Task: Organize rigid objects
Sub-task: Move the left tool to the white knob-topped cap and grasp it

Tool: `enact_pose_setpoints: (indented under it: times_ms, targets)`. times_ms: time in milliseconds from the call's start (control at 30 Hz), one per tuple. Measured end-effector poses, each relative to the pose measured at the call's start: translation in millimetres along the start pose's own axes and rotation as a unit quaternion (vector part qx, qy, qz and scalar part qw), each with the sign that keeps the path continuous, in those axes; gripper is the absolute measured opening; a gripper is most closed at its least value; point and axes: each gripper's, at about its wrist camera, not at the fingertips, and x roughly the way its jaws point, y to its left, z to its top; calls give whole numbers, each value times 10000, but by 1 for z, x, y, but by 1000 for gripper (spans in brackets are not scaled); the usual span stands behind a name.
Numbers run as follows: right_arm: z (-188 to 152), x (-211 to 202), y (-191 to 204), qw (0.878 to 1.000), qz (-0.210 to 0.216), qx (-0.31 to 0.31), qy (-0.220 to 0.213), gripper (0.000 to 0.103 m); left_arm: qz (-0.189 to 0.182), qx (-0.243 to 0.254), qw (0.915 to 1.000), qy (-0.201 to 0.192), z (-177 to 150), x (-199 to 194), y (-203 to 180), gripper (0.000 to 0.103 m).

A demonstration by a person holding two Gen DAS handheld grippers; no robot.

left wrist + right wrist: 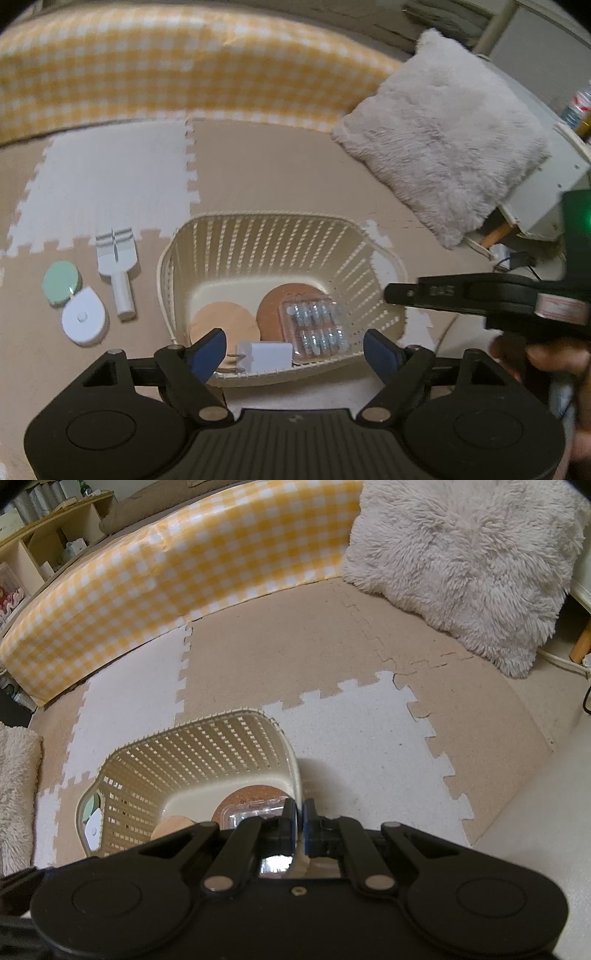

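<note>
L gripper [294,352]: jaws wide apart, nothing btwn the blue pads; hovers over near rim of basket, pointing down into it.
L pads [208,352]: blue, one each side, not touching anything.
R gripper [299,821]: jaws pinched together on the basket's right wall, one finger inside, one outside. In L wrist view it comes in from the right as a black arm reaching to the basket's right rim.
Person's hand [546,360]: fingers wrapped under R gripper handle, right edge of L wrist view.
Basket [258,229]: cream plastic, slotted walls, sits on foam floor mat, just ahead of L gripper.
In basket: white plug adapter [264,356] at near wall, prongs to the left; clear blister case [314,326] beside it, lying partly on dark cork coaster [277,306]; light tan coaster [221,319] to the left, touching the dark one.
Outside basket, left: white tool w/ handle [118,267] nearest the basket; mint-green round case [61,282] further left; white teardrop-shaped item [84,320] touching the green one, nearer the camera. All 3 on the mat, apart from basket.
Mat [351,738]: interlocking foam tiles, beige + white.
Beyond: yellow-white check cushion edge [166,70] along far side; fluffy grey-white pillow [443,147] far right.
Shelf [44,542]: wood, far left in R wrist view, contents too blurred to tell.
</note>
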Motion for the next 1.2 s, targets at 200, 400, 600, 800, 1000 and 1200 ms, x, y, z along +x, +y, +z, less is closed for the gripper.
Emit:
enact_pose_setpoints:
  times_ms: [200, 400, 600, 800, 1000, 1200]
  targets:
    - [0, 0, 1, 10000, -9, -12, -2, 4, 0, 291, 9994, -192, 1, -29, -3, 87]
    - [0, 0, 1, 10000, -10, -31, -3, 4, -12, 629, 9972, -408, 1, -56, 5, 97]
    - [0, 0, 1, 10000, -15, -42, -5, 4, 8, 1028, 9919, -749, 4, -80, 30, 103]
    - [0, 0, 2, 10000, -31, -75, -8, 4, -55, 1311, 9882, -795, 4, -92, 70, 103]
    - [0, 0, 3, 10000, -39, -85, -9, 4, 229, 1477, 9868, -616, 0, -94, 116, 103]
    - [-1, 0, 5, 9999, -74, -150, -12, 4, 742, 1336, 9882, -125, -6, -82, 169, 103]
